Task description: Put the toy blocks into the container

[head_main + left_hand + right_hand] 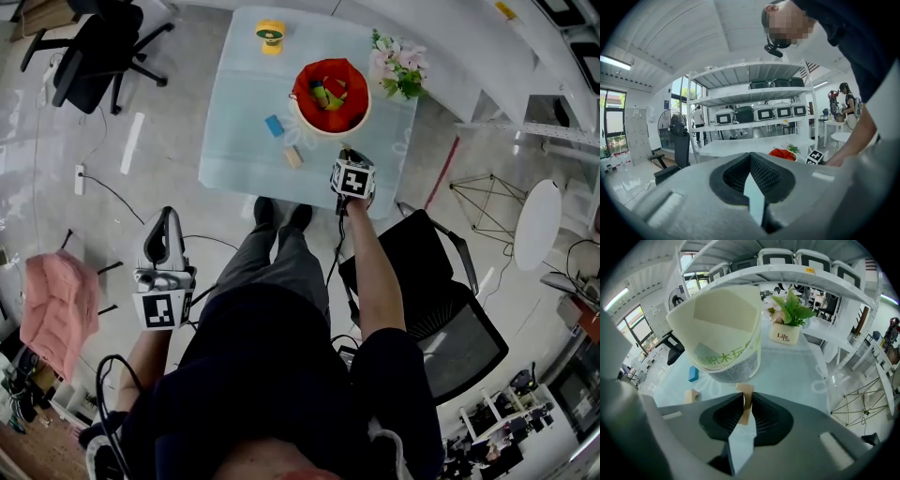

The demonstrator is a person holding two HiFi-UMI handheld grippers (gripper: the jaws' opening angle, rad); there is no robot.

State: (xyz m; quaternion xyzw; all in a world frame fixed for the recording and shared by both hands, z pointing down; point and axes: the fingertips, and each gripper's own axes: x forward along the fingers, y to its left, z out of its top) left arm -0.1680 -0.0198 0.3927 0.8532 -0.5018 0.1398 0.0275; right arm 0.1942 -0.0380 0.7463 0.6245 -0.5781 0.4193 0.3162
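I have a thin tan wooden block point(746, 391) pinched on edge between the jaws of the right gripper point(346, 157). The jaws are nearly together, pressing on its two flat faces, and its top end sticks out past the tips. It sits just in front of the base of the cream round tub with a red lining point(330, 94), at the near side of the pale glass-topped table point(234, 112). I cannot tell whether the block touches the tabletop.

Looking into the tub from the head view, I see a small heap of blocks at the bottom: yellow, green and red pieces lying together.

Two more lie loose on the table to the tub's left, a blue block point(275, 126) and, nearer me, a second tan wooden block point(293, 157). They are close to each other but apart.

A white pot of green leaves and pale flowers point(397, 67) stands right of the tub, and a yellow round toy point(271, 36) stands at the far edge.

The left gripper point(168, 217) hangs over the floor, well clear of the table, its jaws together on nothing.
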